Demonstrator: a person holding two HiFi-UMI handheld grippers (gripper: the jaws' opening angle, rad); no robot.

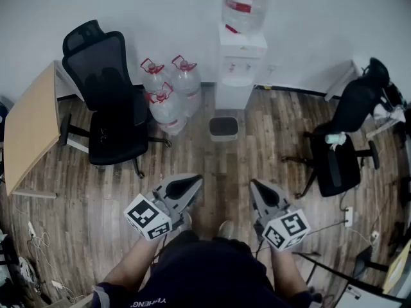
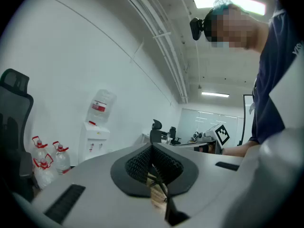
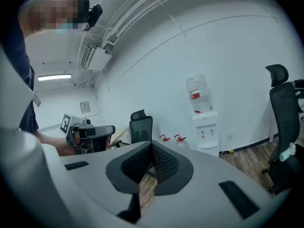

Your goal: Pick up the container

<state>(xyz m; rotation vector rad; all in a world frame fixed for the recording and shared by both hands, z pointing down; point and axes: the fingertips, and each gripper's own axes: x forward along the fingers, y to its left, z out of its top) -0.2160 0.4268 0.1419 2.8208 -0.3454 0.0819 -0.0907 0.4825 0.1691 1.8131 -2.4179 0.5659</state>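
Left gripper (image 1: 194,183) and right gripper (image 1: 256,186) have jaws together, gripping nothing. Both are held at the waist, apparently pre-approach. The container (image 1: 223,128) sits on the floor before the water dispenser (image 1: 239,63), well apart.

The left gripper (image 2: 153,147) fills the foreground, its jaws shut together with nothing between them; beyond, a white wall; a water dispenser (image 2: 94,144) topped by a bottle (image 2: 100,107); 3 red-capped water jugs (image 2: 45,163) beside it; a black office chair (image 2: 11,127) at far left; the right gripper (image 2: 200,137) at right.
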